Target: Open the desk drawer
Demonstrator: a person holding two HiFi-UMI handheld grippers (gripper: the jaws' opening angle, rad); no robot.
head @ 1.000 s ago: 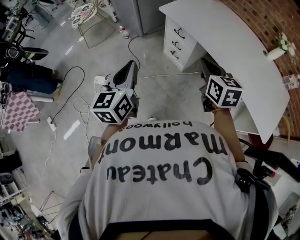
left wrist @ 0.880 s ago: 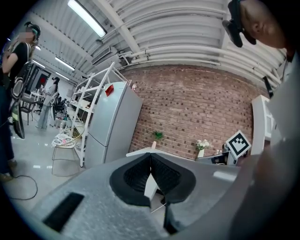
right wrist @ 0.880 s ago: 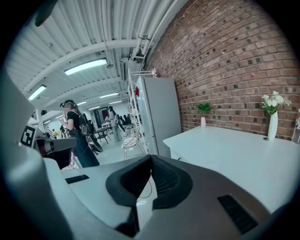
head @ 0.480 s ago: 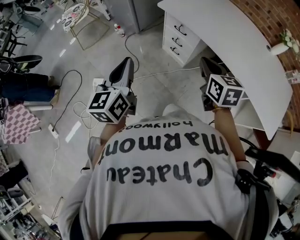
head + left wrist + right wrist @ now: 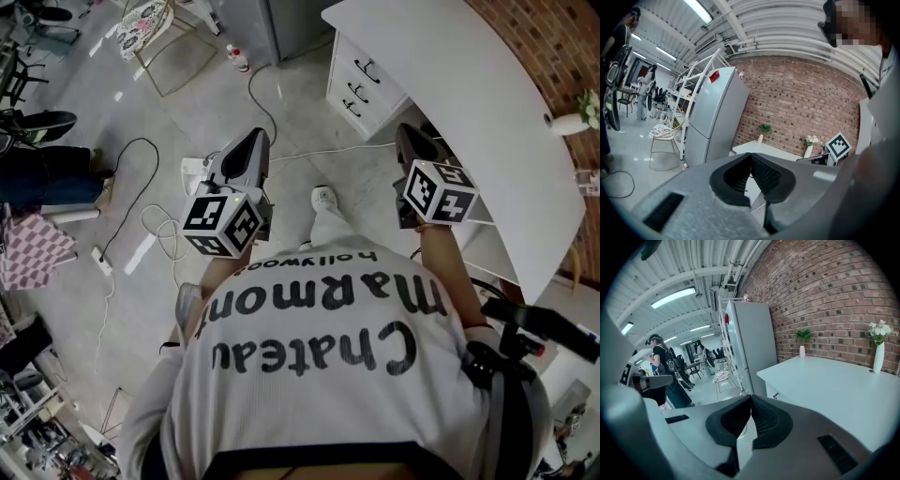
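Desk: a white desk (image 5: 487, 103) is seen at the upper right of the head view, set along a brick wall (image 5: 834, 296); a vase of flowers (image 5: 570, 117) stands on its far edge.
Drawers: a stack of drawers (image 5: 349, 75) is built under the desk's end, facing the open floor; three dark handles are made out, the top handle (image 5: 372, 70) nearest the desktop; all fronts appear shut flush.
Left gripper (image 5: 255, 141): held over the floor, well apart from the desk; its jaws are pressed together at the tips with nothing between them.
Right gripper (image 5: 406, 131): held beside the desk's edge, near the drawers but not touching them; its jaws are likewise closed and empty.
Handling: the drawer front is judged stiff and rigid, sliding on runners; moderate, steady resistance is to be expected, not weight to be lifted.
Hold: a handle is best taken at its middle, so that the pull is kept straight and the drawer is not skewed; the jaws must first be parted.
Risk: the thin, smooth handle may be slipped off if gripped near one end.
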